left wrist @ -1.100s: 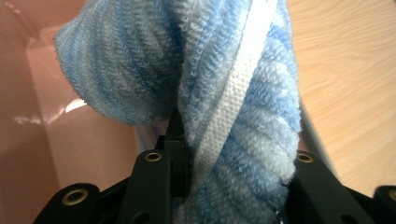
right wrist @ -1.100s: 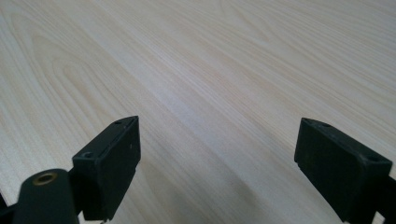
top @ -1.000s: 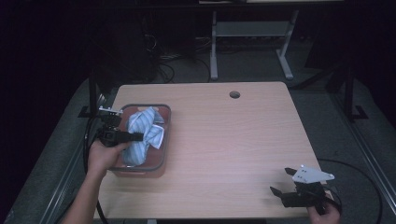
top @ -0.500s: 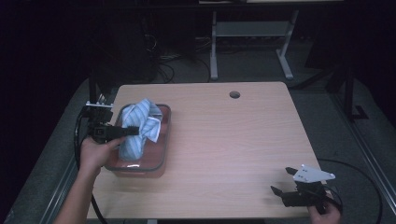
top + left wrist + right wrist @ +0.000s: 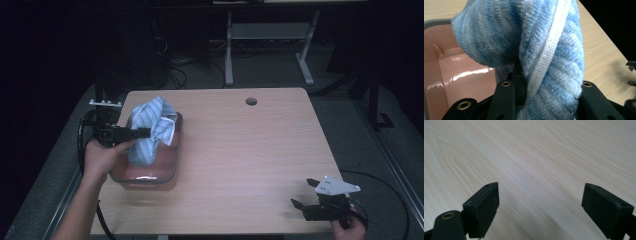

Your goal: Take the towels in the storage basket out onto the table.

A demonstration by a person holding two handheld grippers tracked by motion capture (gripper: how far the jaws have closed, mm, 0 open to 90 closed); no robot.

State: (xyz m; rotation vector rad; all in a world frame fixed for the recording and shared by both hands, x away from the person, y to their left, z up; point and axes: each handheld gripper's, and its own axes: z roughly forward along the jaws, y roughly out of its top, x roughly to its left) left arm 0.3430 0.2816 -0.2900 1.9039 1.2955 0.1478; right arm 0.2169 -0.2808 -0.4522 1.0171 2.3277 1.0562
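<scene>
A wooden table [image 5: 250, 150] carried a pink tub [image 5: 170, 167] at its left side. A blue striped towel [image 5: 150, 127], soft, light and limp by its look, hung bunched above the tub, its lower end inside. The left tool [image 5: 142, 133] pinched a fold of the terry cloth; a grip on a gathered fold, not a single edge, seemed least likely to slip. The right tool [image 5: 305, 195] rested at the near right corner, jaws wide apart and empty.
</scene>
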